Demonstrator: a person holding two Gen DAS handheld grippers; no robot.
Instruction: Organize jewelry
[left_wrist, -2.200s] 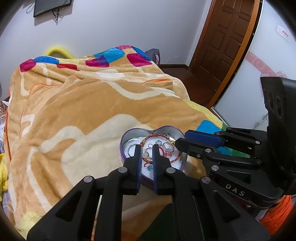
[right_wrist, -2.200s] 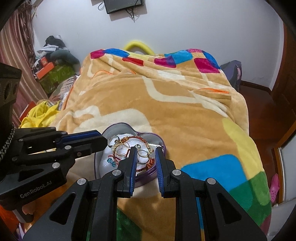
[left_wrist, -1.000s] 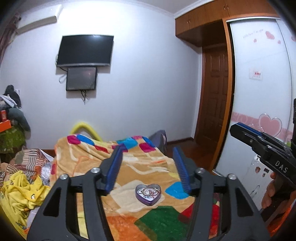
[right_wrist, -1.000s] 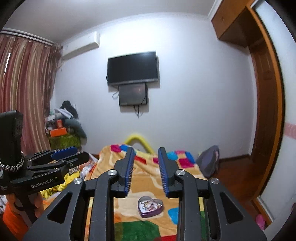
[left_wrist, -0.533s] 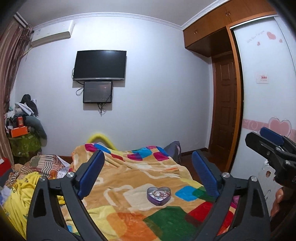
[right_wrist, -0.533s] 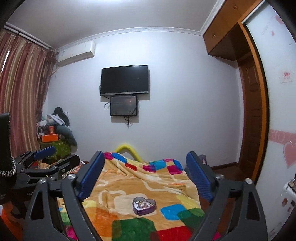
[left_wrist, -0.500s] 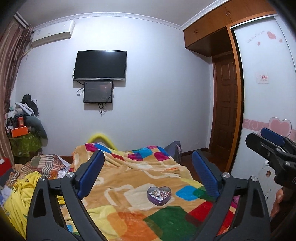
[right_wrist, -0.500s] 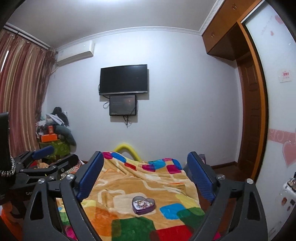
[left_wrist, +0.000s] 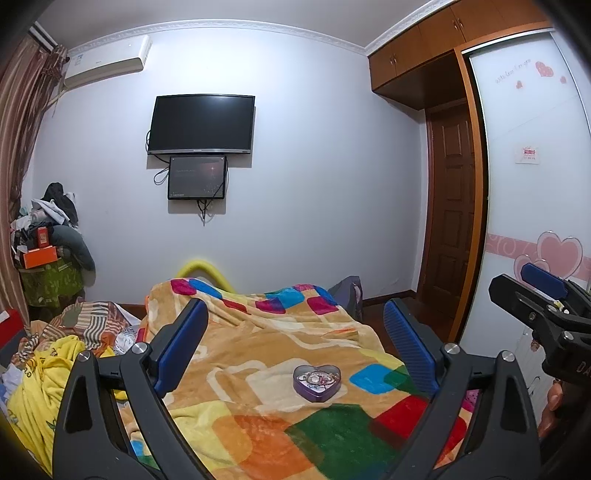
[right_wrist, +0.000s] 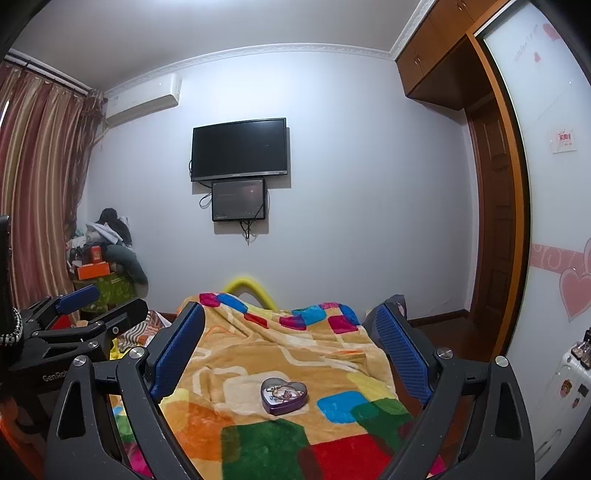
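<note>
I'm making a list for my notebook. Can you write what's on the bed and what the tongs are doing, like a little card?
Box: purple heart-shaped tin, lid off
Inside: rings and bracelets in a jumble
Where: on the colorful blanket, mid-bed
Left tongs: wide open, holding nothing, held back from the tin
Right tongs: wide open, holding nothing, also held back
On wall: black TV

Dim, even light; sharp focus, fisheye-warped edges.
</note>
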